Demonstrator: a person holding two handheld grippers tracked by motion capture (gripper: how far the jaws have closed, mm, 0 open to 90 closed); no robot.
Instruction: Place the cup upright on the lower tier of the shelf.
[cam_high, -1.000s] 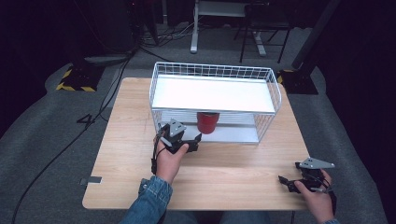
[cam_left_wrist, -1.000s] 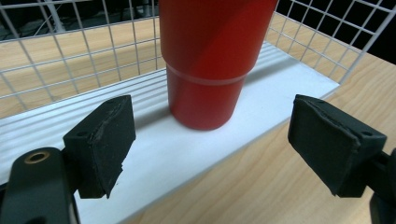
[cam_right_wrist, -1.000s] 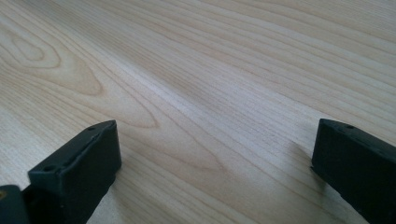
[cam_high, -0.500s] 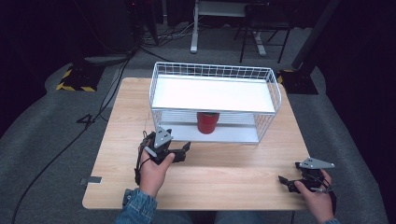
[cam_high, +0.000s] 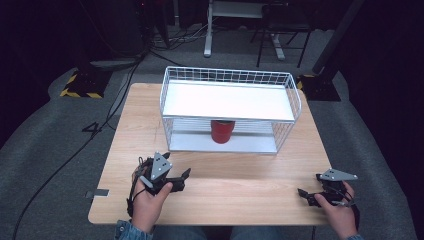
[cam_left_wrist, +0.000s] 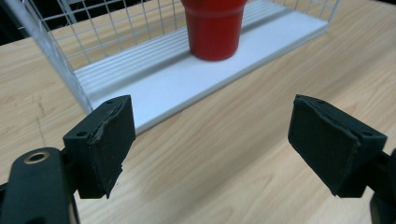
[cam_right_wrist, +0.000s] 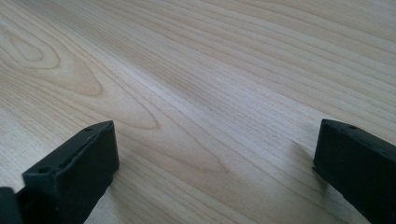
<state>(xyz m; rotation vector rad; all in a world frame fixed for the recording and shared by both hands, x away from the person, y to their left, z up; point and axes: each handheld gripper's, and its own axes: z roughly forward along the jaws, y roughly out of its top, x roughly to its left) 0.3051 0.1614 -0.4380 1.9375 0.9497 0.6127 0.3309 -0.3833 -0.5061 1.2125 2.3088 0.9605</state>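
Wooden table (cam_high: 240, 192), light grain, rectangular, standing on grey carpet with dark surroundings. On its far half sits a white wire rack (cam_high: 229, 85) with two levels: a white upper shelf (cam_high: 227, 101), bare on top, and a white lower shelf (cam_left_wrist: 177, 86) resting on the tabletop. Red cup (cam_high: 221, 131), one item, upright on the lower shelf near its middle, under the upper shelf; from the left gripper view it appears at the top centre (cam_left_wrist: 214, 28), behind the shelf's front edge, with wire mesh to its left. Left gripper (cam_high: 181, 177), held in the person's left hand (cam_high: 149, 202) at the near left part of the table, well apart from the rack and pointed toward it; grey three-cornered plate on top; jaws wide apart with nothing between them, bare wood showing in the gap (cam_left_wrist: 210, 140). Right gripper (cam_high: 306, 195), held in the person's right hand (cam_high: 340, 215) at the near right corner of the table, low over the wood, pointing left across the table; its own view shows the jaws wide apart and empty, with plain wood grain between them (cam_right_wrist: 210, 140). Blue denim sleeve (cam_high: 131, 231) at the left wrist. Floor beyond the table: black cables (cam_high: 115, 107), a yellow-and-black striped block (cam_high: 80, 85), white stand legs (cam_high: 207, 30).
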